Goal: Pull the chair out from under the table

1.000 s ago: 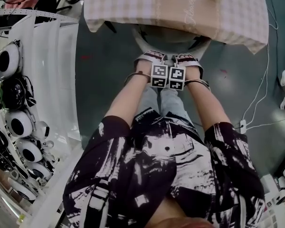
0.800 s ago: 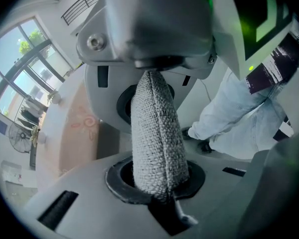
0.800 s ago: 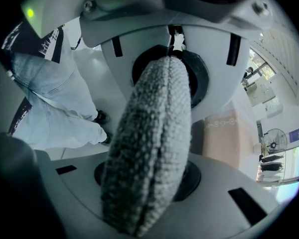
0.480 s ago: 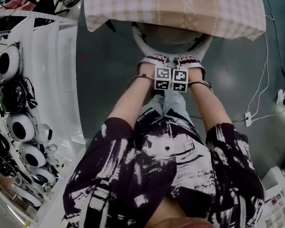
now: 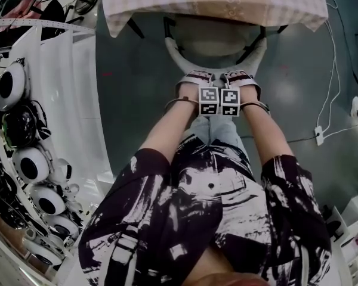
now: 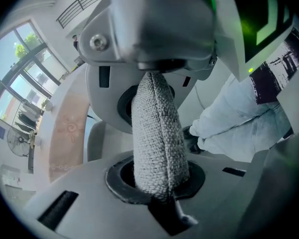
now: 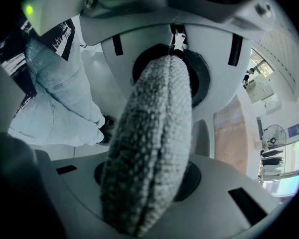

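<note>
A grey chair [image 5: 213,37] with a curved backrest [image 5: 178,59] stands partly under a table draped in a checked cloth [image 5: 143,5]. Its seat shows in front of the cloth's edge. Both grippers sit side by side at the middle of the backrest's top rim, marker cubes touching. In the left gripper view my left gripper [image 6: 157,133] is shut on the rim's grey woven padding [image 6: 157,148]. In the right gripper view the right gripper [image 7: 154,148] is shut on the same padding [image 7: 149,183]. The jaw tips are hidden under the hands in the head view.
A white shelf unit [image 5: 59,100] with several round black-and-white devices [image 5: 12,82] runs along the left. Cables and a power strip [image 5: 318,136] lie on the grey floor at the right. The person's jeans-clad legs [image 6: 239,118] stand just behind the chair.
The chair has slid out from under the table toward the person, showing more seat. Both grippers came back with it, still clamped on the backrest. The table sits higher in the view.
</note>
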Tool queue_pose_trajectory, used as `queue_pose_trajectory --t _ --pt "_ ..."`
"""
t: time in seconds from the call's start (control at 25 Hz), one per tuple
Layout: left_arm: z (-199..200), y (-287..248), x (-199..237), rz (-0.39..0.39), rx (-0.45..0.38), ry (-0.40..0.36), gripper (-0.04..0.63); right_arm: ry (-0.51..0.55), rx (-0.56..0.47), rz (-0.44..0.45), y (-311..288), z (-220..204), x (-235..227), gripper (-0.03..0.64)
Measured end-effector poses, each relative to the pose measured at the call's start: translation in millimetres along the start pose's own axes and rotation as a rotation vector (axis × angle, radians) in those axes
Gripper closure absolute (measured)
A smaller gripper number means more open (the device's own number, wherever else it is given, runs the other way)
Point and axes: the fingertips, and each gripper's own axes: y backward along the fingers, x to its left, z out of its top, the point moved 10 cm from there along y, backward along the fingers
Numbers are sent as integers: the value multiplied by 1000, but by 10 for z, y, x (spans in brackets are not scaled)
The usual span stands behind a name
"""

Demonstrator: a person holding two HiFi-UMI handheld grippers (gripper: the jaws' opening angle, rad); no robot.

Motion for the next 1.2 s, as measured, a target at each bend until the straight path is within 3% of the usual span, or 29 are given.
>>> queue_pose_trajectory --t 1.2 --pt "701 170 -1553 -11 15 56 545 39 -8 9 416 146 1644 512"
